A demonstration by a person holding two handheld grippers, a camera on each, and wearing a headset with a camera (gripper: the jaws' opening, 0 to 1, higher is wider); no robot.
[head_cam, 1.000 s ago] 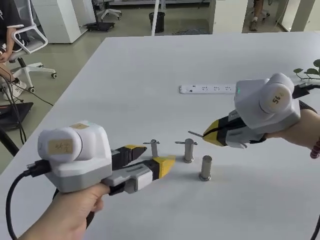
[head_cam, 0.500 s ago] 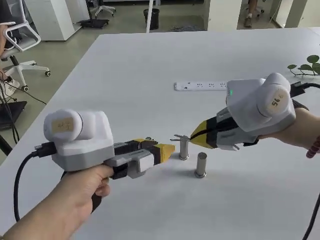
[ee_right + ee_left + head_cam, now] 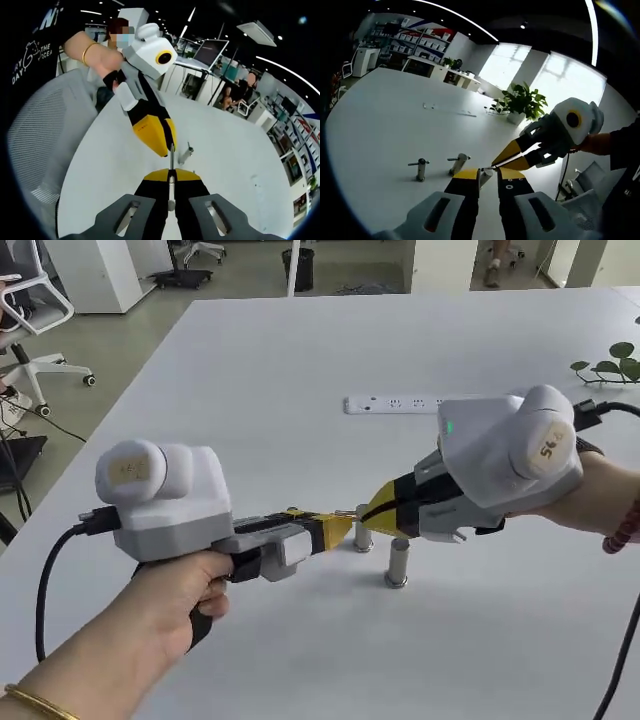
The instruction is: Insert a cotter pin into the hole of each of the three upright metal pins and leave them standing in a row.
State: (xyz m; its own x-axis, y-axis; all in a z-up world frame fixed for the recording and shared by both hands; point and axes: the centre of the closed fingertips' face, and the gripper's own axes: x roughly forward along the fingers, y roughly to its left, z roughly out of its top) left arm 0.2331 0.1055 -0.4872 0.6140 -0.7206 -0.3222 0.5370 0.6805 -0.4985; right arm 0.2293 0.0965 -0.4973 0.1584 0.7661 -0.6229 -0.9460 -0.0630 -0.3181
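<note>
Three upright metal pins stand on the white table (image 3: 250, 380). The bare pin (image 3: 398, 562) is nearest me. Behind it the middle pin (image 3: 363, 536) carries a cotter pin. In the left gripper view, two pinned ones (image 3: 421, 169) (image 3: 460, 162) stand left of the jaws. My right gripper (image 3: 372, 512) (image 3: 171, 175) is shut on a thin cotter pin (image 3: 171, 157) (image 3: 489, 168) that points at the left gripper's tips. My left gripper (image 3: 340, 528) (image 3: 488, 176) hovers beside the pins, its jaws a narrow gap apart with nothing held. Its body hides the leftmost pin in the head view.
A white power strip (image 3: 395, 403) lies farther back on the table. Plant leaves (image 3: 610, 360) reach in at the right edge. Office chairs (image 3: 35, 320) stand on the floor past the table's left edge.
The left gripper has moved right toward the pins and its jaws have narrowed. The right gripper has come left and down with the cotter pin until the two tips nearly meet.
</note>
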